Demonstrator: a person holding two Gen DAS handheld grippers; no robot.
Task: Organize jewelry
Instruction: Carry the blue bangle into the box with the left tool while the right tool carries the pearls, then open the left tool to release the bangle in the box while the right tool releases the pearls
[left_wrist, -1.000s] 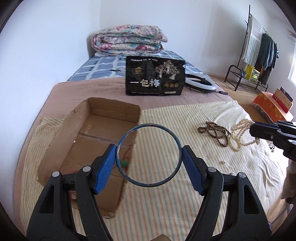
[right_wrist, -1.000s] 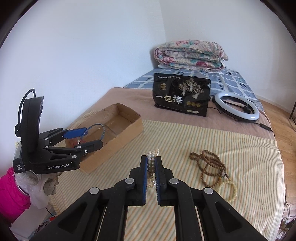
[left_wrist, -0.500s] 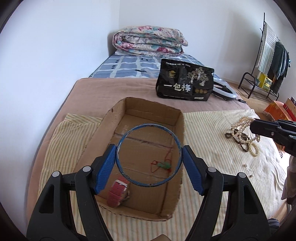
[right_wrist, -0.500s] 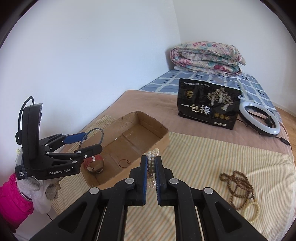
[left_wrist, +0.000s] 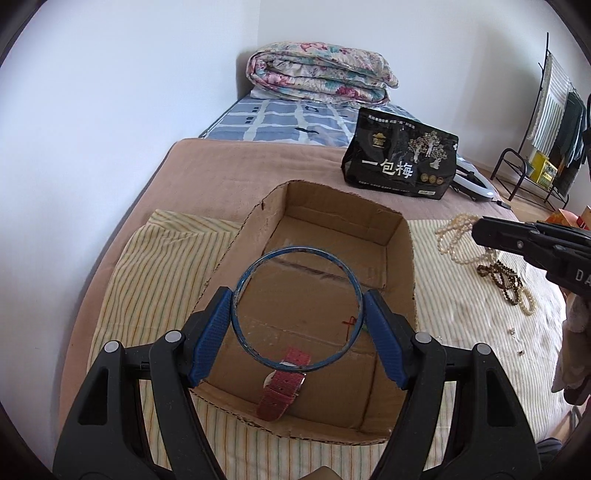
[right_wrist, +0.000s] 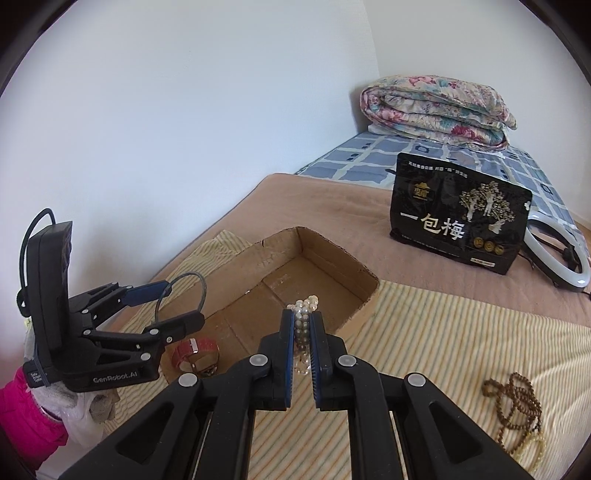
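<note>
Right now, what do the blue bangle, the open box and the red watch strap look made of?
Blue bangle: probably painted metal, thin, rigid, scuffed.
Box: plain brown cardboard, matte, with ragged cut edges.
Watch strap: looks like woven fabric, ribbed and dull.

blue bangle (left_wrist: 297, 309) above cardboard box (left_wrist: 400, 236)

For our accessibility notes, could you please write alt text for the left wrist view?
The left gripper holds a thin blue bangle above an open cardboard box that contains a red-strapped watch. The box sits on a striped cloth on a bed; at right, the right gripper carries a pearl strand.
</note>
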